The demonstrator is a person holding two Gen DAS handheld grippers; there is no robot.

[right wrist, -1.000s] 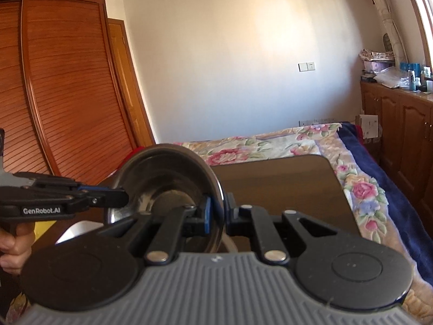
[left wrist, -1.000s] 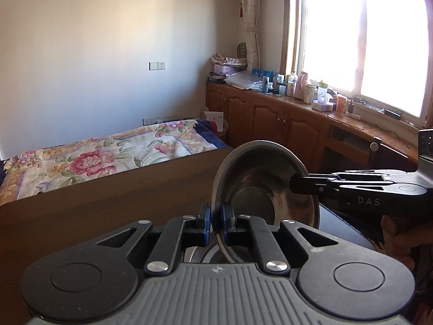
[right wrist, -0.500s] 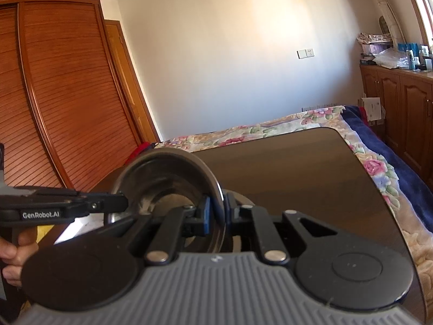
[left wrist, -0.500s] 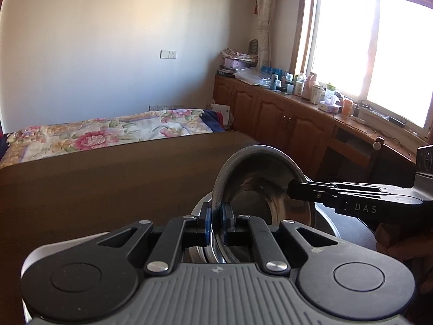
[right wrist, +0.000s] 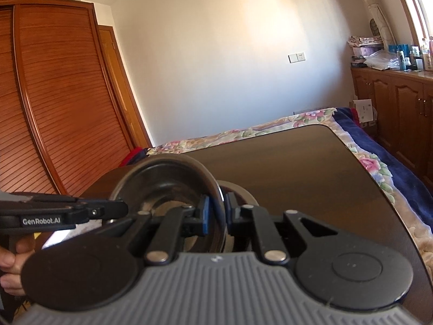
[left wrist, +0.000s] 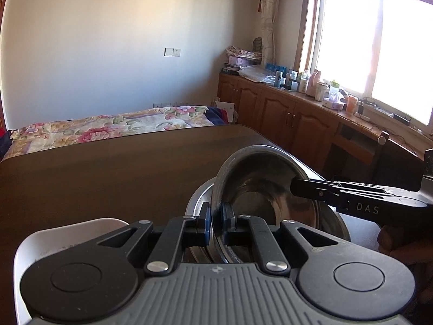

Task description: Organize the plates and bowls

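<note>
A steel bowl [left wrist: 259,184] hangs tilted just above a wider steel dish [left wrist: 199,199] on the dark wooden table [left wrist: 108,176]. My left gripper [left wrist: 215,216] is shut on the bowl's near rim. My right gripper [left wrist: 296,187] comes in from the right and pinches the opposite rim. In the right wrist view the same bowl [right wrist: 162,181] is clamped at its rim by my right gripper [right wrist: 215,211], with the left gripper [right wrist: 121,208] holding the far side. The lower dish's rim [right wrist: 240,189] shows behind the bowl. A white dish [left wrist: 67,233] lies at the lower left.
A bed with a floral cover [left wrist: 108,128] runs along the table's far edge. Wooden cabinets [left wrist: 284,113] with several bottles stand under the window. A slatted wardrobe [right wrist: 54,108] rises on the left. A hand [right wrist: 10,260] grips the left tool.
Both grippers have come down together with the bowl, from well above the table to just over the steel dish. The white dish has come into view.
</note>
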